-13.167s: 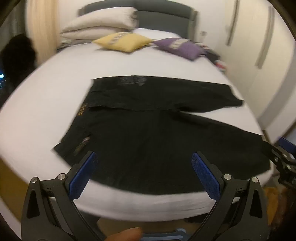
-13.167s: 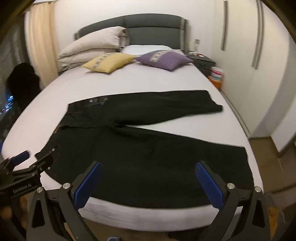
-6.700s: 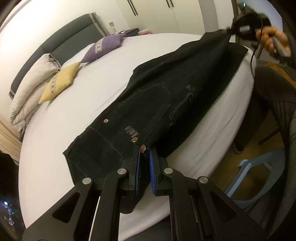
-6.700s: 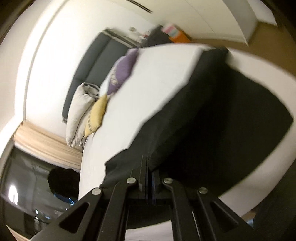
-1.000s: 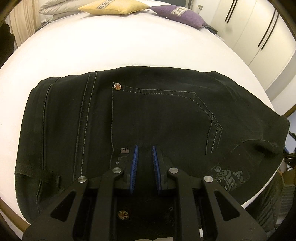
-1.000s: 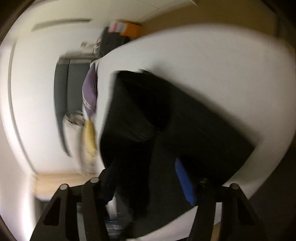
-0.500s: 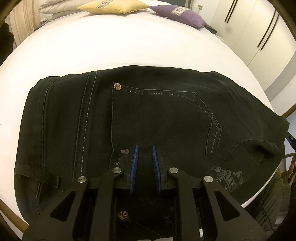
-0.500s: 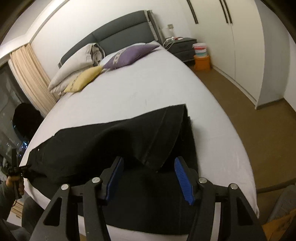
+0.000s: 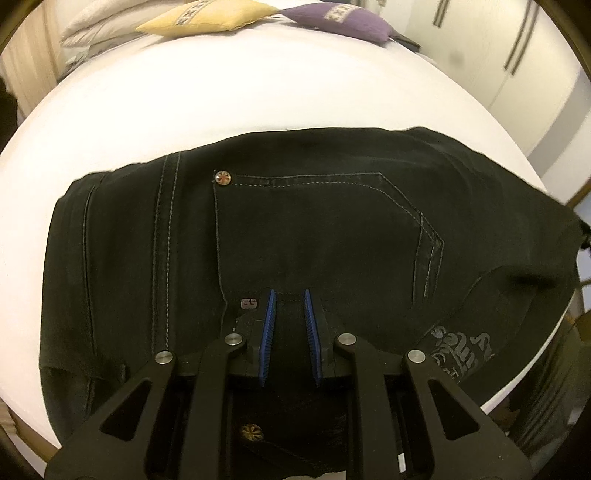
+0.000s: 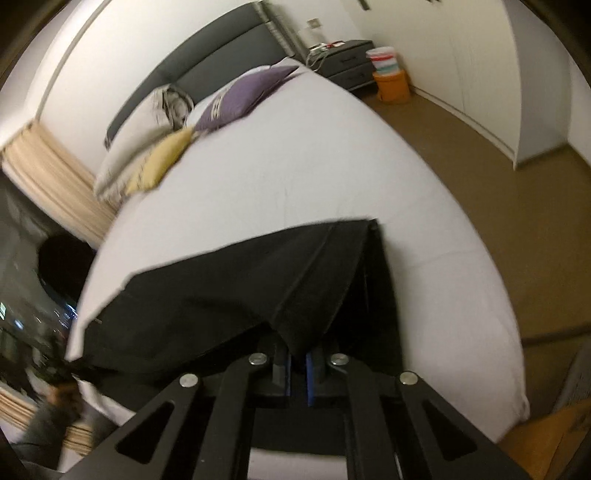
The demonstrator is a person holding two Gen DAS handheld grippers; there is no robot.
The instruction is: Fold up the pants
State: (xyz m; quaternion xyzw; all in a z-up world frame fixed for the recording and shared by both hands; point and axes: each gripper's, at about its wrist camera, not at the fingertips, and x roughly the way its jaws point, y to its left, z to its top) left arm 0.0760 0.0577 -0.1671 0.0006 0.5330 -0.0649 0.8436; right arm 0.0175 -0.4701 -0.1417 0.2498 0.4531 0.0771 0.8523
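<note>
While black pants (image 9: 314,229) lie across the white bed (image 9: 229,99), the left gripper (image 9: 290,328) stays pinched on the waistband and the right gripper (image 10: 298,369) is closing on a raised leg hem.

Both wrist views overlook bed (image 9: 258,92)

The white bed (image 10: 332,177) lies bare between the black pants (image 9: 314,229) at its near edge and the head end, so a gripper could pass freely over that wide middle stretch. At the head end the yellow cushion (image 9: 207,16), the purple cushion (image 9: 340,18) and the stacked pillows (image 10: 147,122) block the way, backed by the grey headboard (image 10: 218,55). On the right side an open strip of brown floor (image 10: 498,177) runs along the white wardrobe (image 10: 461,48), narrowed by the nightstand (image 10: 347,62) and the orange box (image 10: 393,86) just beside it.
</note>
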